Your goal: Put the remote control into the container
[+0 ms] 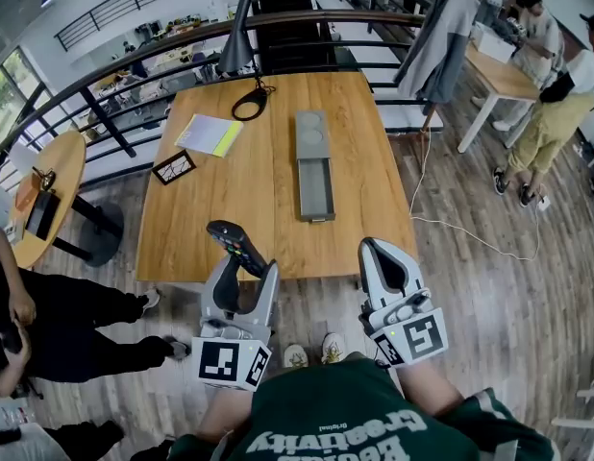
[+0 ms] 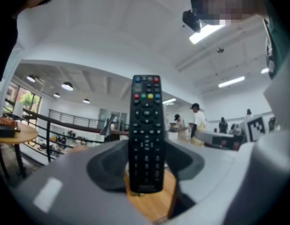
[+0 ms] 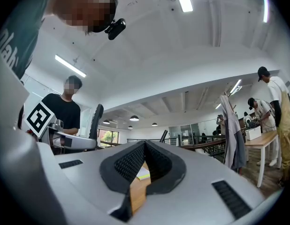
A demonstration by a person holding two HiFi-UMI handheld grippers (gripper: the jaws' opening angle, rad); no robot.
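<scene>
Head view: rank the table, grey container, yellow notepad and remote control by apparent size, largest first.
1. Wooden table
2. Grey container
3. Yellow notepad
4. Remote control, held nearer the camera in the left gripper, so its rank against the notepad is unsure.

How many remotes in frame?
1. The remote is clamped in the left gripper, by the table's near edge. None visible elsewhere on the table or in the container.
</scene>
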